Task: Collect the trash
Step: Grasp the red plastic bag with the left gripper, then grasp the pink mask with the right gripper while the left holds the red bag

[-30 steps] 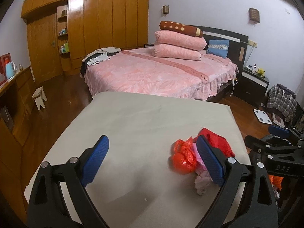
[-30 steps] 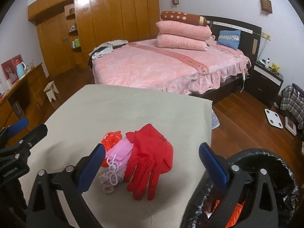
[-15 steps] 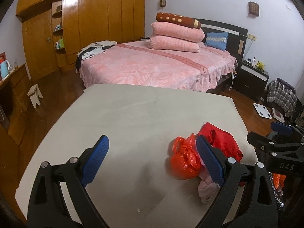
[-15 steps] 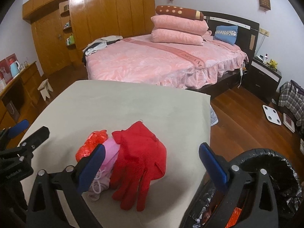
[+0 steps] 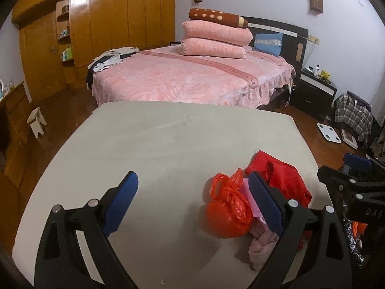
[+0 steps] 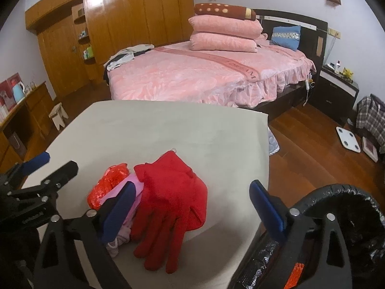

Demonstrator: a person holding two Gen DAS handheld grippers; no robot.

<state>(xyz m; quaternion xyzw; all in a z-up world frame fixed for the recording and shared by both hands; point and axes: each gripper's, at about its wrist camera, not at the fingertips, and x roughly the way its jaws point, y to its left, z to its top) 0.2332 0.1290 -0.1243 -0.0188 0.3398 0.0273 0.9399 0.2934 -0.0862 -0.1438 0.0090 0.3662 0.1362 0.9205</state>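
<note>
A tied red plastic bag [image 5: 228,213] lies on the beige table [image 5: 156,149], touching a pink cloth [image 5: 261,240] and red gloves [image 5: 281,180]. My left gripper [image 5: 192,203] is open and empty, its right finger beside the bag. In the right wrist view the red gloves [image 6: 173,200] lie between the fingers of my open, empty right gripper [image 6: 192,212], with the pink cloth [image 6: 125,219] and red bag [image 6: 108,183] to their left. A black-lined trash bin [image 6: 349,216] stands at the table's right edge.
A pink bed [image 5: 187,77] with stacked pillows stands beyond the table. A wooden wardrobe [image 5: 108,24] fills the back wall. A nightstand [image 5: 312,91], a white scale [image 5: 328,132] and a small stool [image 5: 37,120] are on the wooden floor.
Both grippers have moved closer to the pile and lower. The red bag now sits nearer my left gripper's right finger; the gloves fill more of the right wrist view.
</note>
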